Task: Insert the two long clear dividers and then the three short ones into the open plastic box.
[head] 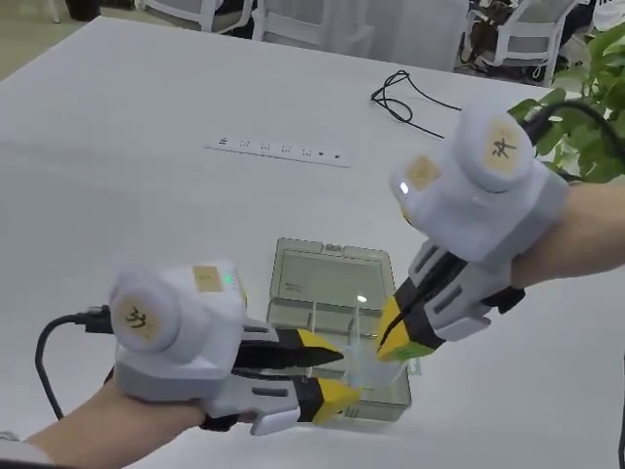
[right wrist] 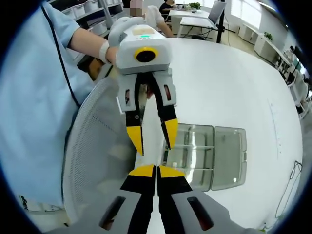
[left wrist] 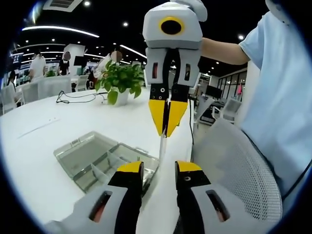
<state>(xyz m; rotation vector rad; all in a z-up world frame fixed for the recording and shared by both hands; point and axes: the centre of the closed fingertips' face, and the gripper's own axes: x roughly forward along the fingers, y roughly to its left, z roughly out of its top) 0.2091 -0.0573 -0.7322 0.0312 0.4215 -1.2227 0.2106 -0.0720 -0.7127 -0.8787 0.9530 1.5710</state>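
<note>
Pinches a thin clear divider (left wrist: 162, 146) in the right tongs (head: 393, 337), jaws closed on it, over the open box (head: 332, 274) at lower centre of the head view. Holds the left tongs (head: 330, 371) alongside at lower left, jaws parted, nothing between them.

Handwritten marks are seen on round tan stickers, one (head: 134, 320) on left tongs (head: 337, 373), one (head: 502, 149) on right tongs (head: 391, 337); neither is legible.
</note>
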